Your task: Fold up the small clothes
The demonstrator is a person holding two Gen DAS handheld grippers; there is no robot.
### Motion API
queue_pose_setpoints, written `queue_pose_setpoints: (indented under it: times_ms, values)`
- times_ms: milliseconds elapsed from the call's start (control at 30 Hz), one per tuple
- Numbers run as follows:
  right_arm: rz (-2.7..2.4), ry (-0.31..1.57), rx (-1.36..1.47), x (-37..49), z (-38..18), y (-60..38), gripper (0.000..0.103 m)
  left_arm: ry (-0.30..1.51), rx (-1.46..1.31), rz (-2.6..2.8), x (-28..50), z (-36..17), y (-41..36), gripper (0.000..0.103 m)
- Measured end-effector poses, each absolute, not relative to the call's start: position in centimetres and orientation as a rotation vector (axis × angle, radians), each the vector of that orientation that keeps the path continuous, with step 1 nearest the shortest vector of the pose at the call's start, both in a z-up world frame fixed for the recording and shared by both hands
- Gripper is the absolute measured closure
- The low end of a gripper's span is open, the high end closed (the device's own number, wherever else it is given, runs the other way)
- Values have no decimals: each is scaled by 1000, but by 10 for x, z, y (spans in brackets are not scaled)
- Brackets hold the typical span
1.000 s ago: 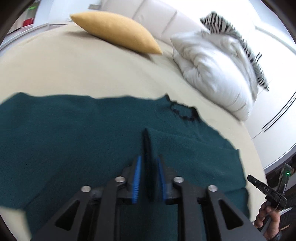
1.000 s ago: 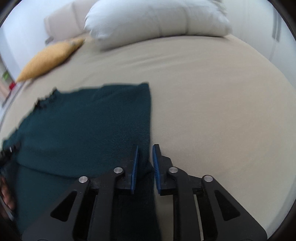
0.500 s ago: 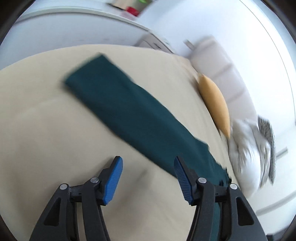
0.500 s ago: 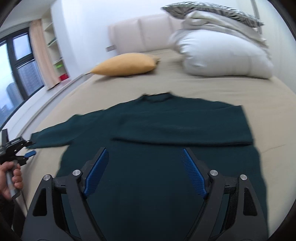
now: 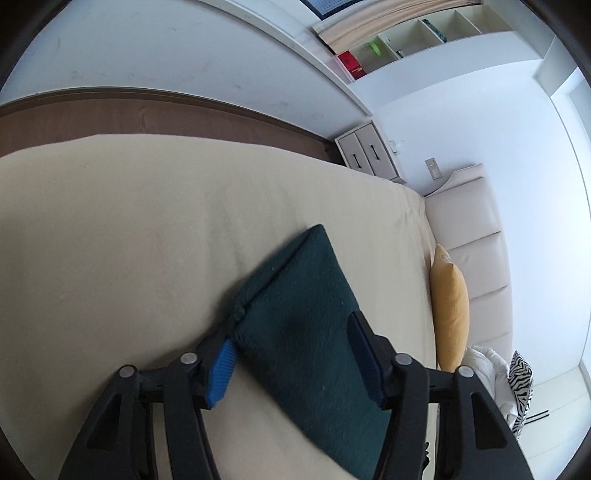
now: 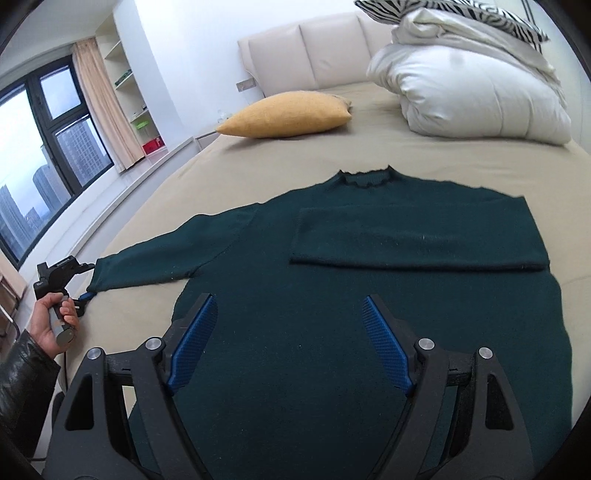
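Observation:
A dark green sweater (image 6: pixel 332 295) lies flat on the beige bed (image 6: pixel 266 162), collar toward the headboard. Its right sleeve (image 6: pixel 417 240) is folded across the chest. Its left sleeve (image 6: pixel 166 254) stretches out to the left. My left gripper (image 5: pixel 291 354) is open with the sleeve's cuff end (image 5: pixel 295 295) lying between its fingers; it also shows in the right wrist view (image 6: pixel 86 295) at the cuff. My right gripper (image 6: pixel 288 343) is open and empty above the sweater's lower body.
A yellow cushion (image 6: pixel 284 114) and a white pillow (image 6: pixel 469 96) with a zebra-striped one (image 6: pixel 443 11) lie by the headboard. The bed's left edge (image 5: pixel 184 147) runs beside a wooden ledge, a nightstand (image 5: pixel 369 151) and a window.
Both grippers have opened and let go of the right sleeve, now folded across the chest. My left gripper moved out to the left sleeve's cuff. My right gripper pulled back over the lower body.

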State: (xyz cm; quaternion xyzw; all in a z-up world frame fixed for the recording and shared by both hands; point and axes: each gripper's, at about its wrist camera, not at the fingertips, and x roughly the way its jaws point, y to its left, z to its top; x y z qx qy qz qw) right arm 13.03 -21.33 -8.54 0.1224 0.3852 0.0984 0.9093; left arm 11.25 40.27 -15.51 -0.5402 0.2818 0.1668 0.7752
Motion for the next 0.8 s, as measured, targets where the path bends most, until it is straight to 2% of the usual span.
queue_pose_setpoints:
  times_ms: [33,67,100,333,533,633,733,767,800]
  values:
    - [205,800,262,129,-86,-218,27,617,-1173,352,115,-155,402,76]
    - [207,805,276,128,-87,-221,29,627,-1185,332,116,-156,402,89]
    - [206,805,289,127,-89,-224,30,637,-1191,320,115,-157,405,96]
    - [172,811,363,114,-104,-254,32,581,-957,206,126,-85,346,95]
    - [103,805,458,95,-119,-295,32,610,-632,-50,170,-23,191,95]
    - [64,800,511,87,-126,-318,32,669,-500,-178,182,-29,95,95]
    - [31,798,546,80,-132,-338,32,767,-437,-283,190,-62,7,94]
    - [21,798,551,78,-133,-344,32,797,-418,-302,187,-74,-10,92]
    - [14,801,556,77,-134,-350,32,852,-395,-326,187,-89,-30,83]
